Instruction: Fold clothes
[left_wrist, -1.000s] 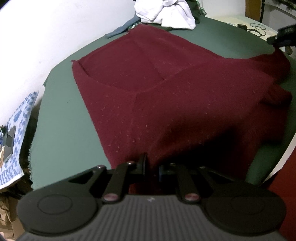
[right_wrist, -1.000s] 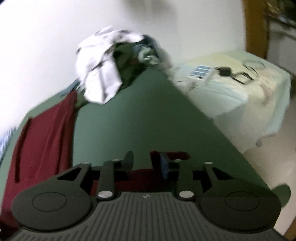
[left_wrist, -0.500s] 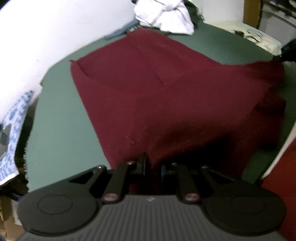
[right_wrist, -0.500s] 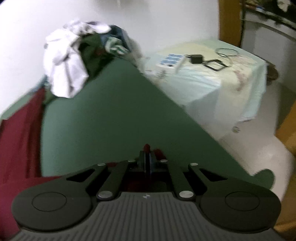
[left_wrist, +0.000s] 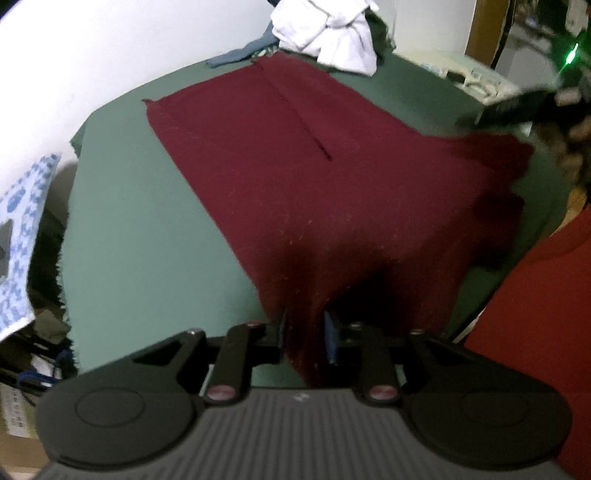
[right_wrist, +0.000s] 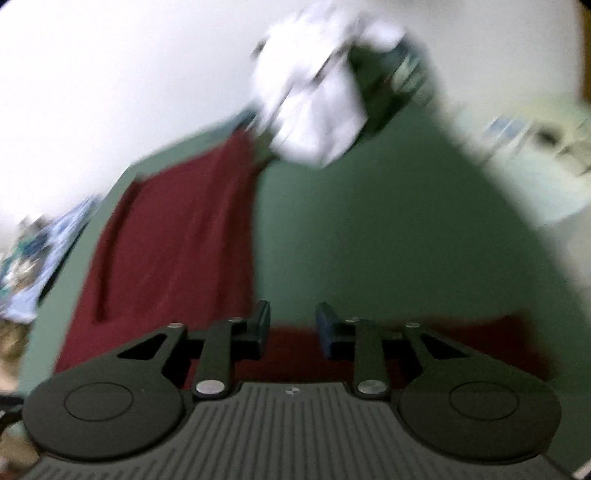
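no writing or brand can be read in either view; a small pale mark on each gripper body is too blurred to make out.

the left gripper (left_wrist: 306, 334) has its jaws partly spread, with a fold of the dark red knitted garment (left_wrist: 314, 155) bunched between them; the gap is wider than half a second ago, when the fingers stood nearer together on the cloth, and whether they now press the cloth cannot be told. the garment lies spread across the green cloth-covered table (left_wrist: 140, 236), running from the left gripper at 6 o'clock up toward the crumpled white clothing pile (left_wrist: 328, 33) at 12 o'clock, with one corner lifted at 3 o'clock just beside the right gripper (right_wrist: 291, 325).

the right gripper's jaws are spread apart with nothing between them, and an edge of the red garment lies just below them; half a second ago they were pressed together on a bit of red cloth. the right wrist view is heavily blurred. a red-clothed part of the person (left_wrist: 543, 321) fills 4 o'clock in the left wrist view.
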